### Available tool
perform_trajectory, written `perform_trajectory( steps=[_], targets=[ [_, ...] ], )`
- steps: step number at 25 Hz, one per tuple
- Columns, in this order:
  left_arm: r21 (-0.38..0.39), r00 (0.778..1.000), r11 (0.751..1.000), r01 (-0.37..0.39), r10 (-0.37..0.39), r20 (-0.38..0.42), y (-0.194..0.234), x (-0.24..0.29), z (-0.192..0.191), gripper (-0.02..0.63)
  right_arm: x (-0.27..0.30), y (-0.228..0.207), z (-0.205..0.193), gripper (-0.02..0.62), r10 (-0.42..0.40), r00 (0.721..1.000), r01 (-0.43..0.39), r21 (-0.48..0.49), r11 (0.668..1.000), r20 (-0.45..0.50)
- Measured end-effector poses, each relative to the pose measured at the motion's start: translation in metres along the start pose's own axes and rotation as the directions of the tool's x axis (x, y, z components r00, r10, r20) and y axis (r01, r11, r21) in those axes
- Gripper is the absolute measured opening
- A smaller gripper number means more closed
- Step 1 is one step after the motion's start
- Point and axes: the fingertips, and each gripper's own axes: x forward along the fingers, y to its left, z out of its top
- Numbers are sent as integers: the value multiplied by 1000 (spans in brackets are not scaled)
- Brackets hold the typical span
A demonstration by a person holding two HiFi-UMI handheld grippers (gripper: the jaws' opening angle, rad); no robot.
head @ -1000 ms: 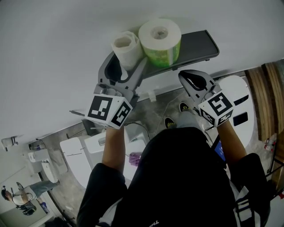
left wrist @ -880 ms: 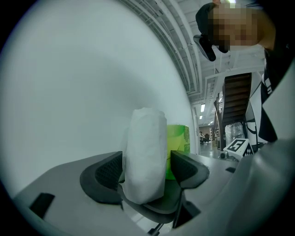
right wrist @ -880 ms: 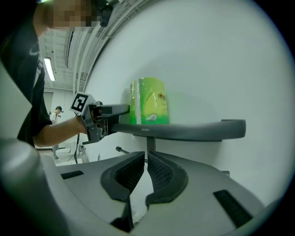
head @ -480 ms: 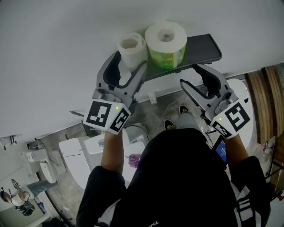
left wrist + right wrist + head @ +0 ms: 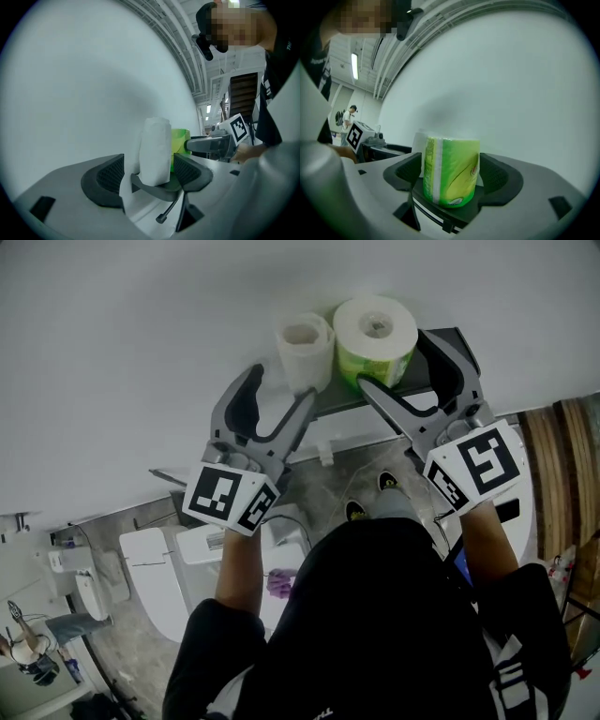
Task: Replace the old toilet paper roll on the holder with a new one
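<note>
1. Standing upright on the shelf [image 5: 456,213] against the wall, the old roll [image 5: 305,338] and the new roll [image 5: 375,329] are found just beside each other.
2. The left gripper [image 5: 281,385] is held open. The old roll is seen between its jaws with a gap on either side, and nothing is gripped.
3. The right gripper [image 5: 398,357] has just had its jaws opening, and they are now spread wide. The new roll stands between them, but the pads are clear of it on both sides, so nothing is held.
4. The new roll is judged light and soft yet fairly firm, being full. Its green wrapper is likely to be slippery. It is best taken across its round sides at mid-height, with a moderate squeeze.
5. The old roll is thin and already squashed. It is expected to be very light and to collapse under pressure, so a gentle closing is called for.
</note>
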Motion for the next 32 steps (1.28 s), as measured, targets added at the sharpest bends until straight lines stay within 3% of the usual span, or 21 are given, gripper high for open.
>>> perform_trajectory(
  steps=[3, 13, 18, 32],
  targets=[
    [-7, 1000, 1000, -16, 16, -2, 5, -7, -3, 321, 6, 1, -6, 366, -36, 998, 33, -55, 998, -51],
    [-16, 1000, 1000, -12, 12, -5, -1, -11, -6, 319, 12, 1, -7, 365, -79, 991, 76, -31, 997, -104],
    [-14, 1000, 1000, -11, 11, -7, -3, -7, -8, 321, 11, -1, -4, 365, -66, 996, 65, -28, 998, -65],
    [-25, 999, 999, -33, 33, -7, -2, -15, -7, 319, -47, -36, 22, 365, -128, 989, 130, -14, 991, 80]
  ],
)
